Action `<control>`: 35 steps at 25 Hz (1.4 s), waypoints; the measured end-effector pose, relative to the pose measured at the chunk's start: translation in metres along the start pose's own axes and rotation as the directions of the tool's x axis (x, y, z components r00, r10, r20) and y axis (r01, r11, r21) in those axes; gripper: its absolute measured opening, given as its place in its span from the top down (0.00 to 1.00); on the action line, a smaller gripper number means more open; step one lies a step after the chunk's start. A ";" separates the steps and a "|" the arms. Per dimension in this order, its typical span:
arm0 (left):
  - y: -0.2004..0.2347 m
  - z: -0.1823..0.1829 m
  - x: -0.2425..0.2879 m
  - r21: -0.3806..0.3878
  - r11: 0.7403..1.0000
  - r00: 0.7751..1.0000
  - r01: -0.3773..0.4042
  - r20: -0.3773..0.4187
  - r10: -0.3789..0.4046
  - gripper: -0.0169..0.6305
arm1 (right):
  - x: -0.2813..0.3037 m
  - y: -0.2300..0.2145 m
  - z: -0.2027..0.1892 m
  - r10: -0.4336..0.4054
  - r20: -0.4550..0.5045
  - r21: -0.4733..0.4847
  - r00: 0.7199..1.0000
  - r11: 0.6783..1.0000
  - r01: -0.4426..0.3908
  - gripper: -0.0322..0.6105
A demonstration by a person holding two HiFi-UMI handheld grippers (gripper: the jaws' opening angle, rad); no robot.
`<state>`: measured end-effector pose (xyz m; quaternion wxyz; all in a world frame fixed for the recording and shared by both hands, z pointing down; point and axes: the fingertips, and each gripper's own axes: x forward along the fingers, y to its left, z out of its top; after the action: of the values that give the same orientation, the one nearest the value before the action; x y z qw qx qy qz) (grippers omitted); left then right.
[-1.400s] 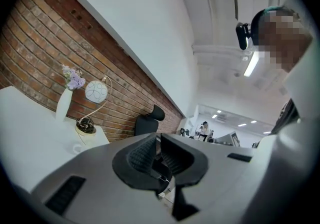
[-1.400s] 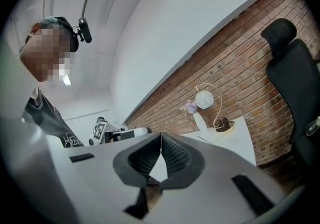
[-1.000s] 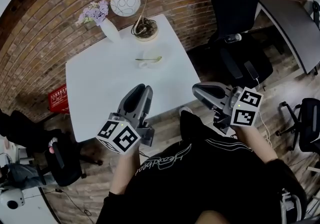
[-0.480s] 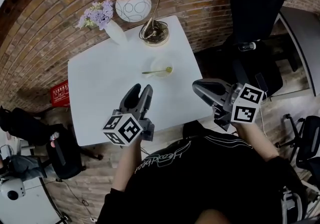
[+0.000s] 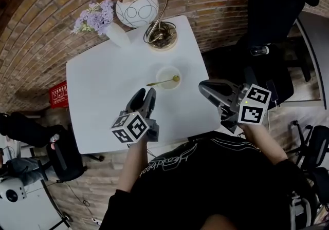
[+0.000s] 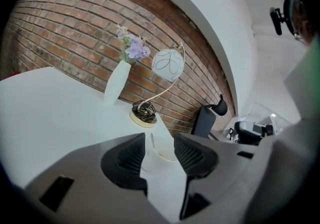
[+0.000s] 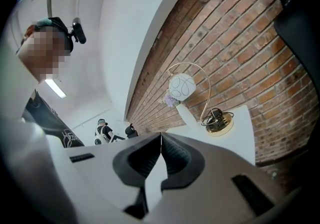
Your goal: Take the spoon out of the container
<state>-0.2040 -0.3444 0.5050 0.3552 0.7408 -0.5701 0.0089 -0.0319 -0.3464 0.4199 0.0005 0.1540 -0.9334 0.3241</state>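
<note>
The container (image 5: 164, 72) is sitting on the right half of the table (image 5: 97, 100), and the spoon (image 5: 160, 82) is lying across it, its handle sticking out over the left rim. Behind it, at the far edge, the lamp (image 5: 162, 38) is standing, with the vase (image 5: 117, 35) to its left. The left gripper (image 5: 146, 93) is hovering over the table before the container, and the right gripper (image 5: 203, 87) is hanging at the table's right edge. A chair (image 5: 270, 13) is standing off to the right.
</note>
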 end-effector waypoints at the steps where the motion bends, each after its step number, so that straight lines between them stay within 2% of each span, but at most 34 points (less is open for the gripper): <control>1: 0.003 -0.001 0.005 -0.004 1.000 1.000 -0.003 -0.004 0.003 0.70 | 0.001 -0.004 0.000 -0.002 -0.004 0.004 1.000 1.000 0.002 0.95; 8: 0.015 -0.009 0.031 -0.031 0.999 1.000 -0.023 -0.021 0.022 0.75 | 0.005 -0.023 -0.003 -0.024 -0.025 0.024 0.999 0.999 0.024 0.95; 15: 0.015 -0.008 0.041 -0.050 0.999 1.000 -0.008 -0.019 0.007 0.82 | 0.005 -0.032 -0.007 -0.041 -0.032 0.037 0.999 0.998 0.042 0.95; 27: 0.017 -0.015 0.048 -0.069 0.997 0.999 -0.039 -0.021 0.038 0.95 | 0.000 -0.036 -0.014 -0.062 -0.039 0.049 0.997 0.997 0.064 0.95; 35: 0.015 -0.015 0.046 -0.084 0.996 0.999 -0.040 -0.016 0.039 0.96 | -0.005 -0.035 -0.017 -0.067 -0.034 0.057 0.997 0.996 0.069 0.95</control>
<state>-0.1944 -0.3764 0.5432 0.3898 0.7136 -0.5821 -0.0029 -0.0190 -0.3603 0.4542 0.0218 0.1804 -0.9177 0.3534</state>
